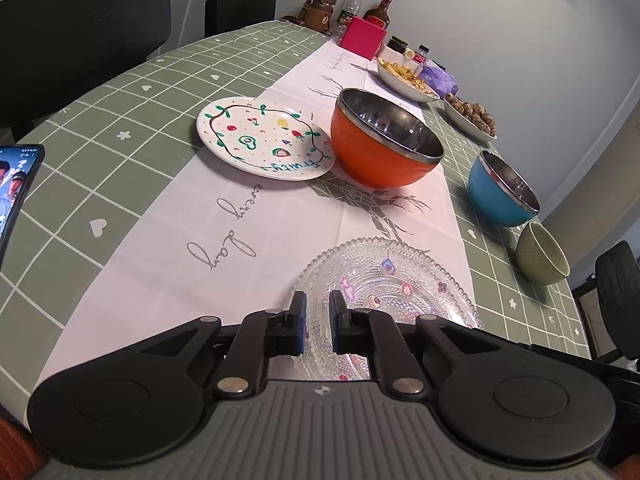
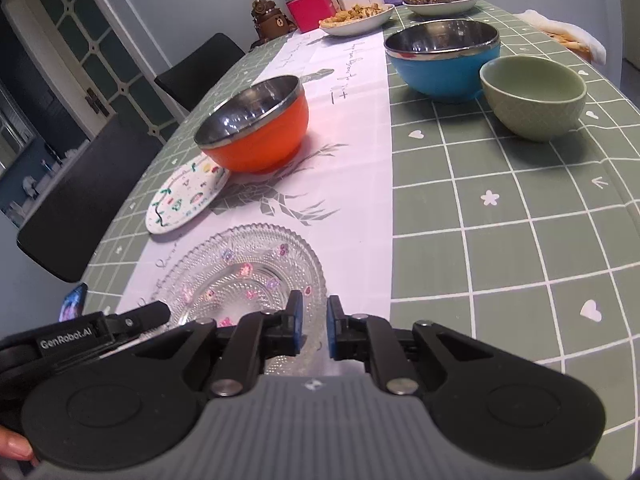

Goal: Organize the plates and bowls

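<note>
The clear glass plate [image 1: 392, 280] with small coloured stickers lies flat on the white runner [image 1: 224, 264] at the near end of the table [image 1: 120, 100], low in the centre of both views. The left gripper [image 1: 318, 300] hangs over the plate's near edge, its fingers drawn together to a thin slit with nothing pinched between the pads. The right gripper [image 2: 312, 304] is over the near right rim of the same plate. Its fingers stand slightly apart with a narrow gap and are clamped on nothing. In the right wrist view the left gripper comes in from the lower left, its tip at the plate's left rim; I cannot tell whether it touches.

Beyond the glass plate, in the middle of the left wrist view, a white plate painted with fruit [image 1: 264, 140] lies just beside an orange bowl [image 1: 384, 140] with a metal lining, the bowl standing upright on the runner. Further right on the green checked cloth stand a blue bowl [image 1: 500, 188], also metal-lined, and near it a pale green bowl [image 1: 540, 256], both upright and empty.

At the far end, upper right, are two white dishes of food [image 1: 404, 76], a pink box [image 1: 362, 36] and some bottles [image 1: 380, 10]. A phone [image 1: 16, 184] lies at the left edge, and dark chairs [image 1: 80, 32] stand behind the table.
</note>
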Tool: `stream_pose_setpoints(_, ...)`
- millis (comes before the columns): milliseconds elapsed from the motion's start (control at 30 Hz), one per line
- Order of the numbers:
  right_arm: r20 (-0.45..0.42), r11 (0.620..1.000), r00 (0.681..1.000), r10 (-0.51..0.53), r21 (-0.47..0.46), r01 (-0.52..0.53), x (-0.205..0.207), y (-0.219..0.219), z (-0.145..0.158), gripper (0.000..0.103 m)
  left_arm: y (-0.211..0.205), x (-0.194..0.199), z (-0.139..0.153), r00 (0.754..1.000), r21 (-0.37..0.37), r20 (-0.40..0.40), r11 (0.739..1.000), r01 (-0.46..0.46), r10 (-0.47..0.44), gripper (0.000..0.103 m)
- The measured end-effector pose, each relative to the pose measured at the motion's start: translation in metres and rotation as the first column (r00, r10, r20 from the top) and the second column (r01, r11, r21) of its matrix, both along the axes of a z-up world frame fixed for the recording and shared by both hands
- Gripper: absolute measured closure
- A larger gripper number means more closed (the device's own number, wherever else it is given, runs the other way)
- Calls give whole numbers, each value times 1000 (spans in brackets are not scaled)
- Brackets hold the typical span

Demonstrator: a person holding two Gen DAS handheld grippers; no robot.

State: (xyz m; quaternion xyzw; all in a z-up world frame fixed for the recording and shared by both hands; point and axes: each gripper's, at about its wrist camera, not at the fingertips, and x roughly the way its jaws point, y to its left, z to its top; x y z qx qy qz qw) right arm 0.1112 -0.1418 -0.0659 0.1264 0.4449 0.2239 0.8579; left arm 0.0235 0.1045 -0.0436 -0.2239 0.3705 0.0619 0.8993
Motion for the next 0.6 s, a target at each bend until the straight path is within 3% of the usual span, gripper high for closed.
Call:
stream_pose_setpoints(433, 51, 998, 998, 24, -56, -21, -1, 9, 1, 89, 0, 4, 2, 1000, 16, -9, 1000, 11, -11, 91)
stream_pose_setpoints(600, 58, 998, 998, 22, -59, -19, -2, 10, 1, 89, -8, 5, 3, 999, 84, -17, 995, 52, -50, 89)
